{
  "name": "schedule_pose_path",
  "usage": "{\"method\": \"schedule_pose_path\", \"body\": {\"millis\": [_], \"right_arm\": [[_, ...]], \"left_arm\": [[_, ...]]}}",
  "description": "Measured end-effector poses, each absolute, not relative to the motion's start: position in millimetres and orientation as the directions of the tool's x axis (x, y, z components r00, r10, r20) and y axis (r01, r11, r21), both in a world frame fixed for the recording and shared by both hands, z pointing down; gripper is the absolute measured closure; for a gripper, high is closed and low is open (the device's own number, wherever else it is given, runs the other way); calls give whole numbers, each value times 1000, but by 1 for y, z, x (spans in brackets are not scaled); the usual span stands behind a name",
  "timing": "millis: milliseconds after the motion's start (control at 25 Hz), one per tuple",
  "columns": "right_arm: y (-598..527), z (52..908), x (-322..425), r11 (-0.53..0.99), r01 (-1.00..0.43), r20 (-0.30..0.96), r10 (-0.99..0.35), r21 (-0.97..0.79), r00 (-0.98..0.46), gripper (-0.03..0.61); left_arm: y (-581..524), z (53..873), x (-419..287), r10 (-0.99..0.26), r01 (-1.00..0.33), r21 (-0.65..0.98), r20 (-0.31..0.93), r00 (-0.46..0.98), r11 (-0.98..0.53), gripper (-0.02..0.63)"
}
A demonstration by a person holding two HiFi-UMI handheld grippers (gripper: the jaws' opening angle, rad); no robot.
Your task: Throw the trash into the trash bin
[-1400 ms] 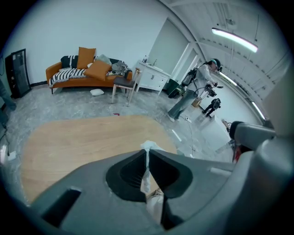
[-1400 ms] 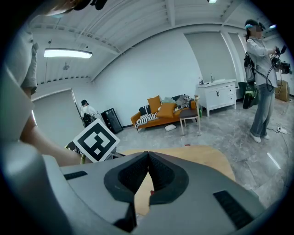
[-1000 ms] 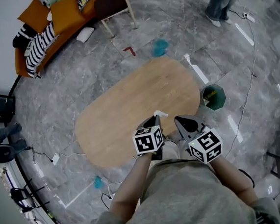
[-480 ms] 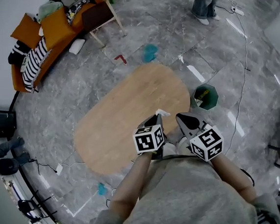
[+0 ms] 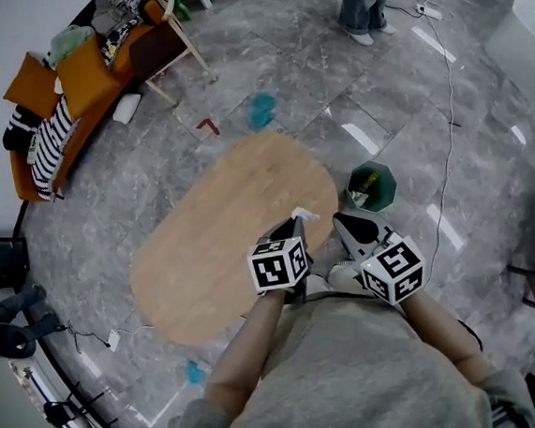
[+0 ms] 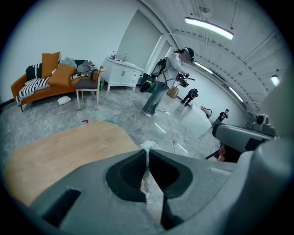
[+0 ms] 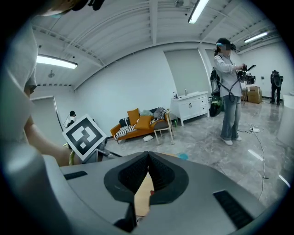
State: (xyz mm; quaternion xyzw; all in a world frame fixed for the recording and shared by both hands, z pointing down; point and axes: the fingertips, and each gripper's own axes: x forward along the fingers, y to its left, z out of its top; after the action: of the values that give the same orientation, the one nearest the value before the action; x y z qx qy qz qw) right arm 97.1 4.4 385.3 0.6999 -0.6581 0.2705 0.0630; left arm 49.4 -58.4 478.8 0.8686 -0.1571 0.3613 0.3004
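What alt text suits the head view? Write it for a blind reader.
From above, a person holds a left gripper pinching a white scrap beside the right gripper, at the edge of an oval wooden table. A green trash bin stands on the floor right of the table.

Small white crumpled trash, pinched in the left claw above the tabletop edge. Green trash bin upright on the floor near the tabletop, bits inside.

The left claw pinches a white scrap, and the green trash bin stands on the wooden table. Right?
No: the head view shows the green trash bin on the floor beside the wooden table. The left claw does pinch the white scrap.
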Motion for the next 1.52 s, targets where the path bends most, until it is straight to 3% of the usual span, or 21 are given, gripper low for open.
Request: {"method": "schedule_pose_path", "body": {"millis": [680, 1520], "right_arm": [[73, 390, 198, -237, -935, 473, -876, -262, 89, 571], [144, 395, 268, -277, -922, 464, -876, -270, 127, 571]], "left_arm": [[1, 481, 157, 15, -397, 397, 723, 690, -828, 588], [70, 488, 223, 32, -380, 385, 737, 675, -841, 588]]}}
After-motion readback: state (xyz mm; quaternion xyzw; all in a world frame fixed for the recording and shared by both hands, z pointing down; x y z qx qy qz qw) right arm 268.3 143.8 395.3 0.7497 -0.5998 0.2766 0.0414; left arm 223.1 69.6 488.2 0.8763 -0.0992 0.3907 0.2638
